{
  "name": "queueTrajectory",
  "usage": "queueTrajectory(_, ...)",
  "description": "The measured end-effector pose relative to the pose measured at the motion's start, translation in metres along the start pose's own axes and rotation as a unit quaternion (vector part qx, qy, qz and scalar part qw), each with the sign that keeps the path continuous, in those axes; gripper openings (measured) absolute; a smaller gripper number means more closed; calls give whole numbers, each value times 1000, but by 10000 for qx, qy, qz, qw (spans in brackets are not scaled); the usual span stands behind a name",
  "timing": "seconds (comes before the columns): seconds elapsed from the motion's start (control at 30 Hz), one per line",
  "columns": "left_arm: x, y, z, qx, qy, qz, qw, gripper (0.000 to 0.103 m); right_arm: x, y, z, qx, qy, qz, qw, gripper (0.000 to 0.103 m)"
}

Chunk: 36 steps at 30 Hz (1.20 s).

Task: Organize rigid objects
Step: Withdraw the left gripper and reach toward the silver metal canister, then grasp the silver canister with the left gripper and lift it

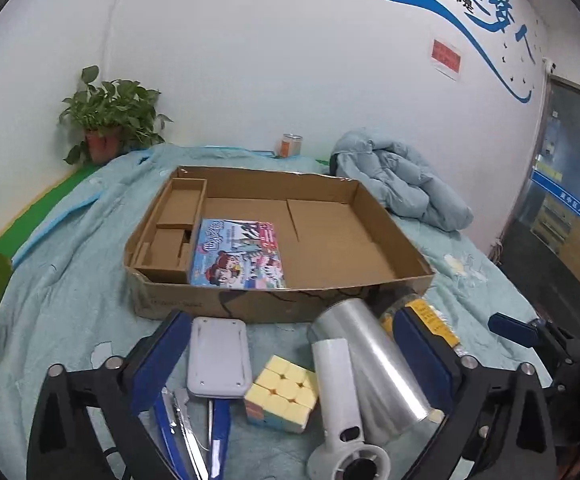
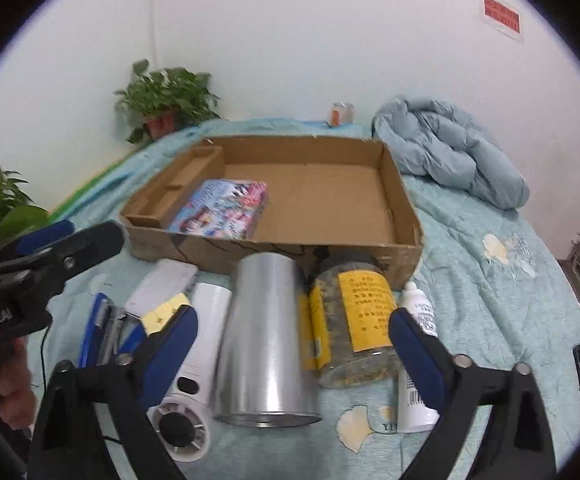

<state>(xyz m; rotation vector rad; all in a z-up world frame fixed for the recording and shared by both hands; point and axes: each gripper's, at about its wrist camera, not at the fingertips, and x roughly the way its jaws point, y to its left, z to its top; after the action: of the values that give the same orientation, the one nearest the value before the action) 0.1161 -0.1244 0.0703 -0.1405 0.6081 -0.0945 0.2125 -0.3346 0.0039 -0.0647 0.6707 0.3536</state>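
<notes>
So far only the book (image 1: 237,254) packed in the cardboard box (image 1: 250,304); cube (image 1: 282,398), metal can (image 2: 266,344), jar (image 2: 349,316), bottle (image 2: 417,360) waiting on the bed; left tool (image 1: 293,360) and right tool (image 2: 293,356) wide open, empty.

Soft, even indoor light, faint shadows; strong fisheye bending and dark corners; right view slightly blurred.
</notes>
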Motion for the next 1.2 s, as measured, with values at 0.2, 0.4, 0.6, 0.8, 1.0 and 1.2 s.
queueTrajectory(0.2,6,-1,-5,-209,301,-303,9989,102,1,3,-8,-65,201,104,9997,97)
queueTrajectory(0.4,8,-3,-6,-152,463,-467,9977,102,0,4,-14,-97,264,47,9996,97)
queueTrajectory(0.6,11,-5,-10,-51,578,-471,9972,102,3,6,-19,-141,390,11,9991,97)
queueTrajectory(0.8,24,0,-12,-122,829,-658,9943,102,8,8,-24,-220,497,-8,9985,97)
queueTrajectory(1.0,58,5,-11,-494,1417,-1246,9808,102,13,5,-29,-86,587,240,9980,97)
queueTrajectory(1.2,103,-2,-10,-579,2017,-1692,9630,99,24,-11,-47,270,997,645,9926,97)
